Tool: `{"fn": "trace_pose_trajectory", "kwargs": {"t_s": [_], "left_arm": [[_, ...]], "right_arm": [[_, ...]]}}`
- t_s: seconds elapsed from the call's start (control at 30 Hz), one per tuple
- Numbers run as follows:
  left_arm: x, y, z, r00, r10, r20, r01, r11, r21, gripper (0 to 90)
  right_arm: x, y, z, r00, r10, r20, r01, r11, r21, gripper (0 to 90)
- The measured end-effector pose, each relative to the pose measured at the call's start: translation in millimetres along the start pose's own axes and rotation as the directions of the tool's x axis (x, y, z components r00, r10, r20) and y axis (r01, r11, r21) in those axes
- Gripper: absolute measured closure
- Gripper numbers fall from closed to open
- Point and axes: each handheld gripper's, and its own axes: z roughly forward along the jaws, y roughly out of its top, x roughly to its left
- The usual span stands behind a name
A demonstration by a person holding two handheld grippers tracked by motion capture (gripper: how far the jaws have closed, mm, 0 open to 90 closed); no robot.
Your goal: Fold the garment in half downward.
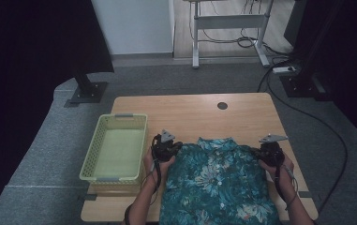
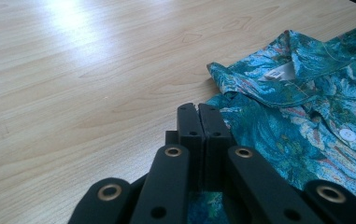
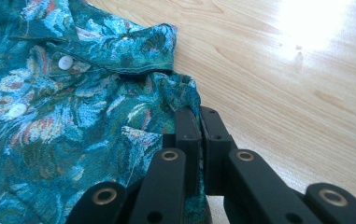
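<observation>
A teal floral button-up shirt (image 1: 218, 180) lies spread on the wooden table (image 1: 199, 112), collar toward the far side. My left gripper (image 1: 167, 146) is shut on the shirt's left shoulder edge; in the left gripper view the jaws (image 2: 198, 112) press together with shirt fabric (image 2: 306, 121) pinched beneath them. My right gripper (image 1: 271, 152) is shut on the right shoulder edge, and the right gripper view shows the cloth (image 3: 73, 121) caught between the closed jaws (image 3: 198, 116). The collar (image 2: 269, 79) and white buttons (image 3: 65, 62) face up.
A pale yellow plastic basket (image 1: 96, 154) stands at the table's left side, nothing inside it. A dark round grommet (image 1: 222, 106) sits near the far edge. Beyond the table are a stand base (image 1: 88, 91), a desk frame (image 1: 227, 28) and floor cables (image 1: 316, 117).
</observation>
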Motion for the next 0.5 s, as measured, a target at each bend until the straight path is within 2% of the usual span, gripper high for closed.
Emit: {"fn": "trace_pose_trajectory", "kwargs": {"t_s": [0.23,0.33,0.5], "left_arm": [[0.1,1.8,-1.7,1.0,-0.001,-0.004,0.001,0.9999,-0.011,89.1],[-0.9,2.9,-2.8,0.9999,-0.007,0.01,0.007,0.9998,-0.018,89.2],[-4.7,6.7,-4.3,0.9999,0.015,0.005,-0.015,0.9997,-0.019,89.3]], "right_arm": [[3.3,5.4,-2.3,1.0,-0.008,0.004,0.008,1.0,-0.009,86.5],[4.3,5.8,-2.2,1.0,-0.009,0.001,0.009,1.0,-0.011,86.5],[3.2,5.1,-3.1,1.0,-0.001,0.004,0.001,1.0,-0.019,86.5]]}}
